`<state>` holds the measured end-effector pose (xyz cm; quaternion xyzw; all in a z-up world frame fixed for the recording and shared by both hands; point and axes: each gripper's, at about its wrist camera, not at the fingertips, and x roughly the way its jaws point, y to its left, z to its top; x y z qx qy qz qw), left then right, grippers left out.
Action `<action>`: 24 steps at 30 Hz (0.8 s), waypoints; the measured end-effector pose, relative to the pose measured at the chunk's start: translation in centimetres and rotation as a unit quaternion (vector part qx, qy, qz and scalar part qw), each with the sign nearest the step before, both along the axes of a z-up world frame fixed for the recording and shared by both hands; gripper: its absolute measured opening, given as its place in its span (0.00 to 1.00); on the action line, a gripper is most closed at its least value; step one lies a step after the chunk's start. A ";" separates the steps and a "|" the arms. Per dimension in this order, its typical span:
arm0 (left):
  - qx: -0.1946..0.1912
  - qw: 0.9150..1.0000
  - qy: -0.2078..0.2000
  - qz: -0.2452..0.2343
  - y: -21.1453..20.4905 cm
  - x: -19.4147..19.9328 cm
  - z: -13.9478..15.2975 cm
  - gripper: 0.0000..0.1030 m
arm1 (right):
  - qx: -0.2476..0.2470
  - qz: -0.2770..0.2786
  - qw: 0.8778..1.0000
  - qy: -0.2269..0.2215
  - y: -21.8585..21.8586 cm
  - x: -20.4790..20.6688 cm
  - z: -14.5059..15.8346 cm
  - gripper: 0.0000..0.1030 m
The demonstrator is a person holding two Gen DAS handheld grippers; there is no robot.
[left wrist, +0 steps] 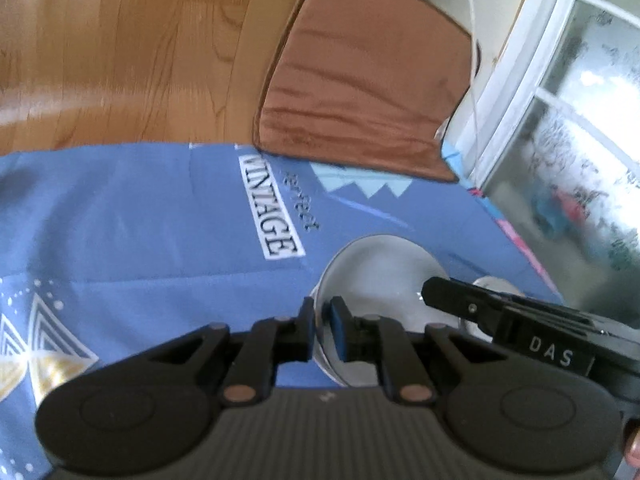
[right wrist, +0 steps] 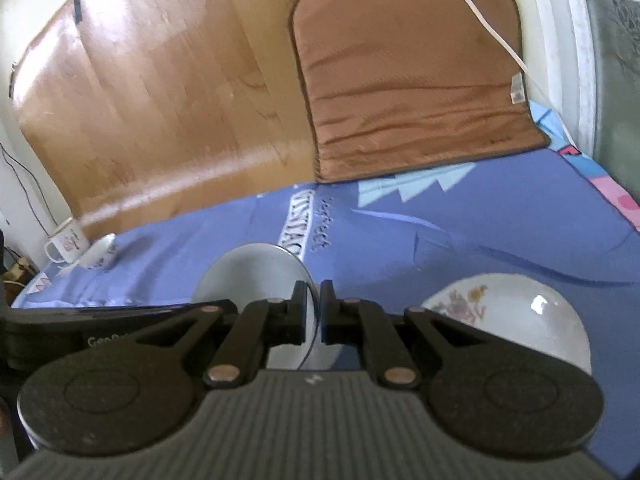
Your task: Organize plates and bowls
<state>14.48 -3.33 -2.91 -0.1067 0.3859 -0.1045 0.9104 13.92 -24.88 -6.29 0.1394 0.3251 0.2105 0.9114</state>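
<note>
The left gripper is closed to a narrow gap on the near rim of a clear glass plate, one pad on each side of the edge. In the left wrist view the plate stands above the blue printed cloth; whether its far edge touches the cloth cannot be determined.

The right gripper is likewise clamped on the rim of the same pale glass plate, which appears tilted steeply and edge-on between the pads in the right wrist view. The body of the right gripper enters the left wrist view from the right, its tip over the plate. A fingertip of the person shows at the lower right corner of that view.

A white bowl with a floral print rests on the cloth just right of the right gripper, apart from the plate. Far to the left, near the cloth's edge, a white enamel mug stands beside a small tilted white dish.

Behind the cloth, a wooden board and a brown padded mat lean side by side. A white cable crosses the mat's upper right corner. A frosted window lies to the right.
</note>
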 end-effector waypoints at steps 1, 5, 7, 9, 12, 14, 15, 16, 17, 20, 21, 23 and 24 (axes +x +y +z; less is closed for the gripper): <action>0.003 1.000 0.004 0.001 0.0 0.1 -0.3 0.10 | -0.003 -0.001 1.000 0.000 0.2 0.1 -0.4 0.09; 0.004 1.000 -0.003 -0.001 0.0 -0.1 -0.1 0.17 | -0.022 -0.007 0.999 -0.024 0.9 -0.1 -0.7 0.12; 0.016 1.000 -0.019 0.002 -0.1 -0.6 0.5 0.31 | -0.022 -0.006 0.999 -0.028 0.8 -0.4 -0.7 0.12; 0.029 0.999 -0.042 0.007 -0.1 -1.1 1.3 0.37 | -0.029 -0.013 0.999 -0.037 1.0 -0.5 -0.5 0.13; 0.022 0.998 -0.063 0.014 1.4 -2.3 2.4 0.37 | -0.026 -0.029 0.998 -0.058 0.8 -0.9 0.1 0.15; 0.018 0.997 -0.076 0.029 3.3 -3.3 2.6 0.37 | -0.012 -0.028 0.997 -0.073 0.9 -1.4 1.0 0.15; 0.020 0.996 -0.080 0.040 4.3 -3.8 2.6 0.37 | -0.005 -0.022 0.996 -0.081 1.1 -1.8 1.5 0.15; 0.021 0.995 -0.084 0.056 5.7 -4.4 2.5 0.37 | 0.000 -0.016 0.996 -0.087 1.4 -2.2 1.9 0.15; 0.023 0.994 -0.085 0.071 7.1 -4.8 2.3 0.37 | 0.004 -0.003 0.995 -0.095 2.0 -2.7 2.4 0.15; 0.031 0.987 -0.082 0.131 12.0 -6.4 1.3 0.37 | 0.005 0.042 0.994 -0.104 4.7 -3.5 3.0 0.15; 0.035 0.985 -0.079 0.152 13.7 -6.9 0.9 0.37 | 0.004 0.058 0.993 -0.103 5.8 -3.7 3.1 0.15; 0.054 0.975 -0.073 0.201 17.5 -7.9 -0.1 0.37 | 0.004 0.098 0.991 -0.092 8.4 -3.7 3.1 0.15; 0.066 0.970 -0.071 0.222 19.1 -8.5 -0.5 0.37 | 0.006 0.111 0.990 -0.084 9.5 -3.5 3.0 0.15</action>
